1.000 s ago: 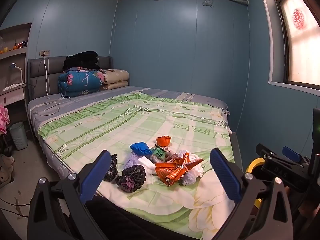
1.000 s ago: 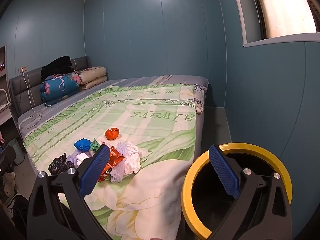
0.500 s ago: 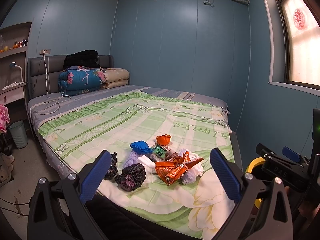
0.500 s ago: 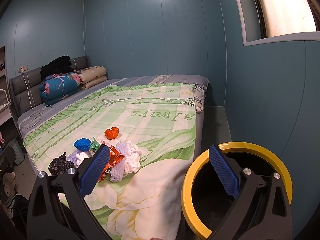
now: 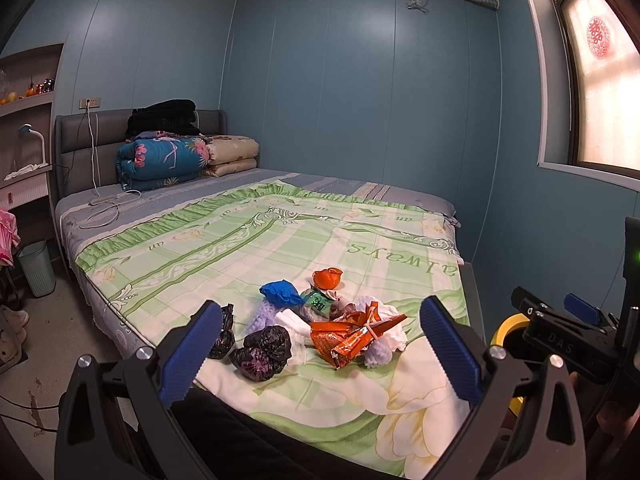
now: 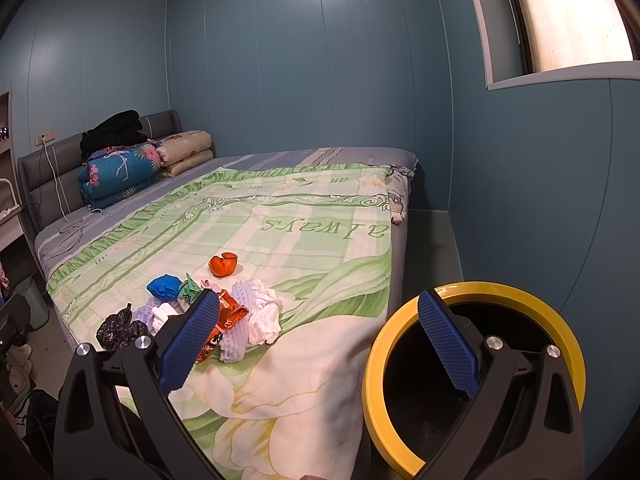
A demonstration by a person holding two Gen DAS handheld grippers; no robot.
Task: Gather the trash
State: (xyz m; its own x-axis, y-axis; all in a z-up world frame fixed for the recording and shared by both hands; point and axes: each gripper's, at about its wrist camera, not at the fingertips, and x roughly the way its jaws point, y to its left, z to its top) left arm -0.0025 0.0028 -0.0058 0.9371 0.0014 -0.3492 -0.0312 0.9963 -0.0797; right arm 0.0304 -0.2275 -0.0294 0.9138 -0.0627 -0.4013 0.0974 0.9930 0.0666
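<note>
A heap of trash lies near the foot of the bed: black crumpled bags (image 5: 262, 350) (image 6: 118, 326), an orange foil wrapper (image 5: 352, 336) (image 6: 226, 320), a blue wad (image 5: 281, 292) (image 6: 164, 286), an orange peel (image 5: 327, 277) (image 6: 223, 265), a green packet (image 5: 318, 301) and white foam nets and tissue (image 6: 262, 312). A black bin with a yellow rim (image 6: 508, 296) (image 5: 504, 326) stands on the floor by the bed's corner. My left gripper (image 5: 320, 354) is open, hovering short of the heap. My right gripper (image 6: 318, 340) is open, between heap and bin, empty.
The bed (image 5: 248, 240) carries a green patterned cover, with folded quilts (image 5: 164, 162) and pillows at the headboard. A small grey bin (image 5: 36, 268) and shoes sit on the floor to the left. Blue walls close in behind and to the right, under a window (image 6: 568, 16).
Both views have risen very slightly; the heap sits a touch lower in frame. Nothing has been picked up or moved.
</note>
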